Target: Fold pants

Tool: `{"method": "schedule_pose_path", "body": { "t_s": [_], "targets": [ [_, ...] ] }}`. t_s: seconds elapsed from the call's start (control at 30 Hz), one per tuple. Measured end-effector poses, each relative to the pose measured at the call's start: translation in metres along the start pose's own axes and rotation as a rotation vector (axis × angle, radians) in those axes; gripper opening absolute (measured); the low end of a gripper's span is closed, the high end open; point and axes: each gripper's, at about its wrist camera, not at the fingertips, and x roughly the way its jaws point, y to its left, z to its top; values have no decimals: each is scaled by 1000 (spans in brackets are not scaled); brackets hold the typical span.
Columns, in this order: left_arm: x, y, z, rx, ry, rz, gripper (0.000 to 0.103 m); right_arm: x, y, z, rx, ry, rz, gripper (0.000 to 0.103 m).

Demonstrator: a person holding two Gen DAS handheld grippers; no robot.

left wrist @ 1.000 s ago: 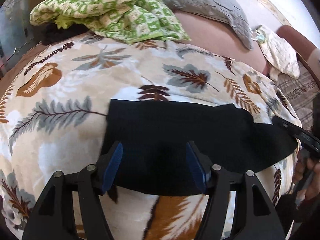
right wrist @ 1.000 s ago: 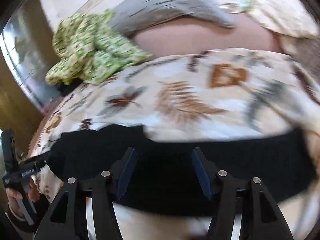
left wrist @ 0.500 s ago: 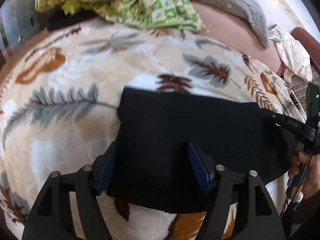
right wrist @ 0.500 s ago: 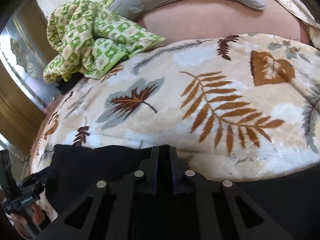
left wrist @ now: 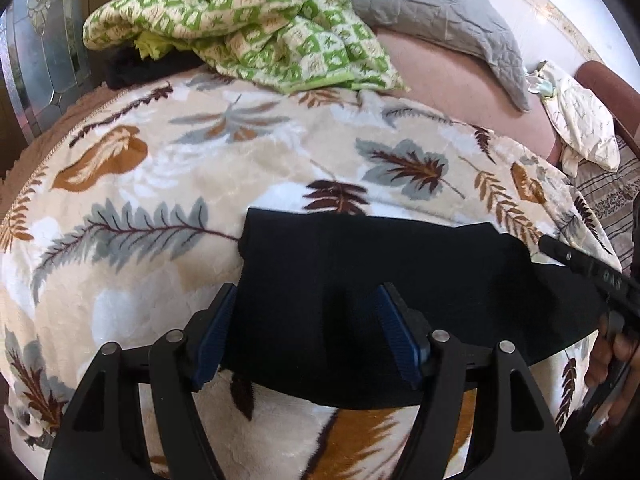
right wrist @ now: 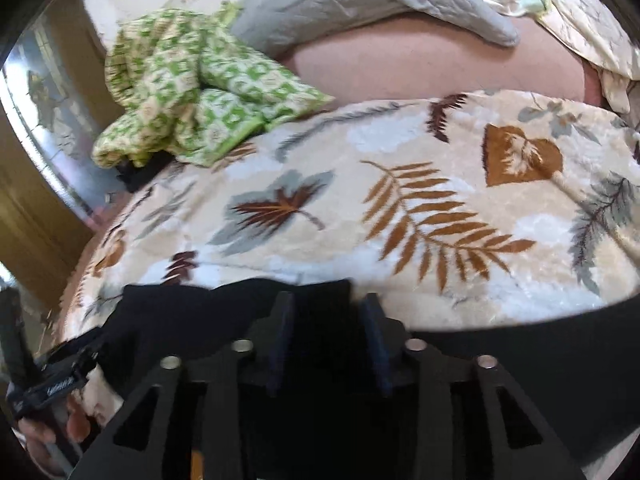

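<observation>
Black pants (left wrist: 360,264) lie flat on a leaf-patterned blanket (left wrist: 180,168), stretching to the right. My left gripper (left wrist: 308,332) is open over the left end of the pants, its blue pads (left wrist: 214,332) apart, holding nothing. In the right wrist view the pants (right wrist: 520,344) run across the bottom. My right gripper (right wrist: 326,340) hovers low over them with its jaws partly open, a gap between the fingers. The right gripper also shows at the left wrist view's right edge (left wrist: 584,272).
A green checked cloth (left wrist: 248,20) is bunched at the back left of the bed. A grey pillow (left wrist: 432,12) and a pale floral cloth (left wrist: 580,120) lie at the back. A mirrored wardrobe (left wrist: 40,60) stands at left.
The right gripper was open, then shut half a second ago, and its jaws have parted again. The left gripper stayed open and shifted slightly over the pants.
</observation>
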Motion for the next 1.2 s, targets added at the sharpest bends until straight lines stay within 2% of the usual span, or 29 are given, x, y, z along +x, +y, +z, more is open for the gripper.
{"method": "schedule_pose_path", "body": {
  "t_s": [0.17, 0.3, 0.5, 0.6, 0.7, 0.83, 1.0, 1.1, 1.2],
  "targets": [
    [-4, -12, 1, 27, -26, 15, 70, 2, 31, -9, -67, 16, 40, 42],
    [5, -12, 0, 20, -15, 17, 71, 23, 50, -9, -94, 35, 50, 42],
    [26, -4, -3, 6, 30, 42, 71, 71, 48, -10, -70, 88, -2, 43],
    [33, 1, -6, -12, 56, 43, 71, 75, 47, -8, -64, 76, 4, 45],
    [30, 3, -7, -24, 57, 37, 71, 67, 50, -5, -78, 86, 5, 46],
    [15, -2, -5, -17, 27, 26, 71, 42, 51, -9, -83, 85, 23, 53],
    [-11, -15, -5, -3, -18, -13, 71, 8, 51, -28, -125, 56, -6, 56],
    [-17, -26, -9, 6, -30, -43, 74, -8, 47, -44, -130, 50, -17, 56],
    [-13, -37, -15, 24, -30, -43, 75, -10, 43, -56, -144, 68, -41, 56]
  ]
}}
